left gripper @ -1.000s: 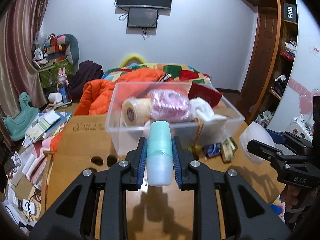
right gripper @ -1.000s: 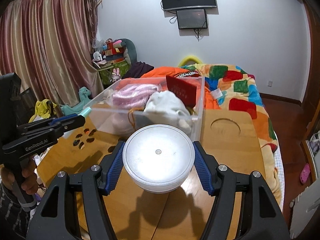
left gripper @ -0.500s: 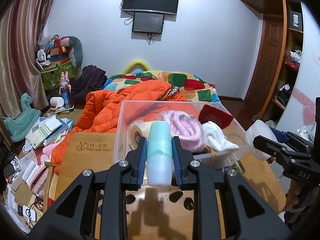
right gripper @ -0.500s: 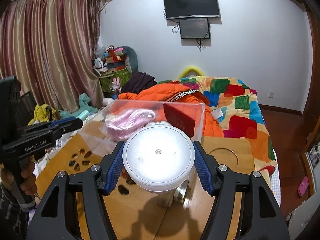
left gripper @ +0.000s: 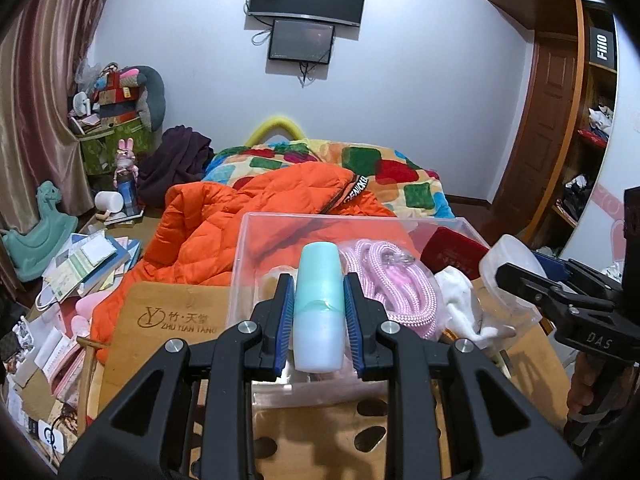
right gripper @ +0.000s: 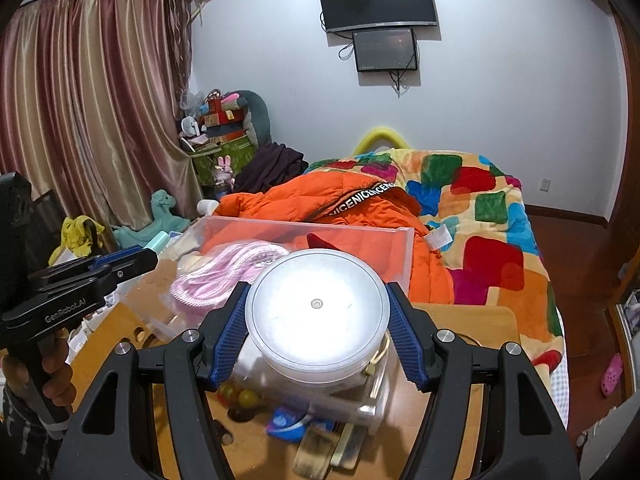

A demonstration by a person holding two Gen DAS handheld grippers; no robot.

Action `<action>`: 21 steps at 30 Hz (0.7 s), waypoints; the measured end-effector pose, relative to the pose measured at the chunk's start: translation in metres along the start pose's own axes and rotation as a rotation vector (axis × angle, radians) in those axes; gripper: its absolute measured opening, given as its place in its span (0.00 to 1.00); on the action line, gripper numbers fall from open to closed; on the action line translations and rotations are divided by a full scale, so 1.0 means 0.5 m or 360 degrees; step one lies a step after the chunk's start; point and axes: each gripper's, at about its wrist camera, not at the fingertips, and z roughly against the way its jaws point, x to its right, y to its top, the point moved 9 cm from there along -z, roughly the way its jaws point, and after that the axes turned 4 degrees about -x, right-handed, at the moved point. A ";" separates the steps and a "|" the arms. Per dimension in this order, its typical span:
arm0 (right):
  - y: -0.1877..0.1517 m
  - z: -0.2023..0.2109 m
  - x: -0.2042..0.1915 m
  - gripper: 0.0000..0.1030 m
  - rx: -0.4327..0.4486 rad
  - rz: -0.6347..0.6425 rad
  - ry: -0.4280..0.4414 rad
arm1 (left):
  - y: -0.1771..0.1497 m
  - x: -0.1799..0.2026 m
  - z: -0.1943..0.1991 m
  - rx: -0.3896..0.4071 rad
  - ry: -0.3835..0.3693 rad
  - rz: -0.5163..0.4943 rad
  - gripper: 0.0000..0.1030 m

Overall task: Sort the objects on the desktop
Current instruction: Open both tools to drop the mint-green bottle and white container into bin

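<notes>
My left gripper (left gripper: 319,316) is shut on a pale teal bottle (left gripper: 319,304) and holds it over the near wall of the clear plastic bin (left gripper: 248,236). The bin holds a pink rope coil (left gripper: 394,284), a white cloth (left gripper: 460,300) and a red case (left gripper: 452,250). My right gripper (right gripper: 318,330) is shut on a round white lidded container (right gripper: 317,312), above the bin's near corner (right gripper: 396,236). The right gripper with the container also shows at the right of the left wrist view (left gripper: 520,280).
The bin stands on a wooden table (left gripper: 168,312) with cut-out holes. Small items lie by the bin's corner: a blue packet (right gripper: 294,422) and flat bars (right gripper: 340,452). An orange jacket (left gripper: 248,208) and a colourful bed (right gripper: 480,208) lie behind. Clutter covers the floor at the left (left gripper: 72,264).
Both grippers have risen and moved forward over the bin, each still holding its object. The bin now sits lower and closer in both views.
</notes>
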 end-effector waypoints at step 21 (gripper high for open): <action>-0.025 -0.078 -0.022 0.63 -0.0124 0.0110 -0.0053 | -0.017 -0.018 -0.033 -0.0048 0.0026 0.0041 0.32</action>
